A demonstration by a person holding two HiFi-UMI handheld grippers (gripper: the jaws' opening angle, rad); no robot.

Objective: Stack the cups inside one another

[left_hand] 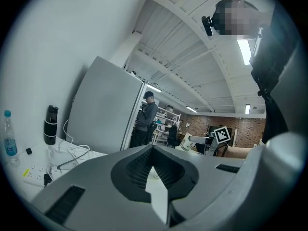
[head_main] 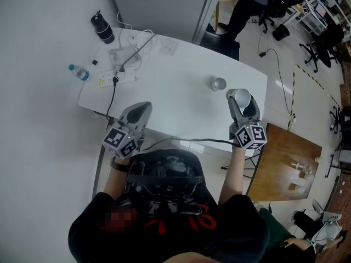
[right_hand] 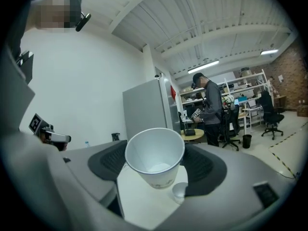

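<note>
White paper cup (right_hand: 155, 158) — tapered, empty

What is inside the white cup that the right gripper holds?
Nothing. The white cup, held by the right gripper, shows only its bare inner wall and bottom. The cup's own near wall covers the inner side closest to the camera.

The paper cup (right_hand: 155, 158) looks matt, the small cup (head_main: 219, 84) shiny, the table (head_main: 181, 106) smooth, the side table (head_main: 279, 158) wooden.
</note>
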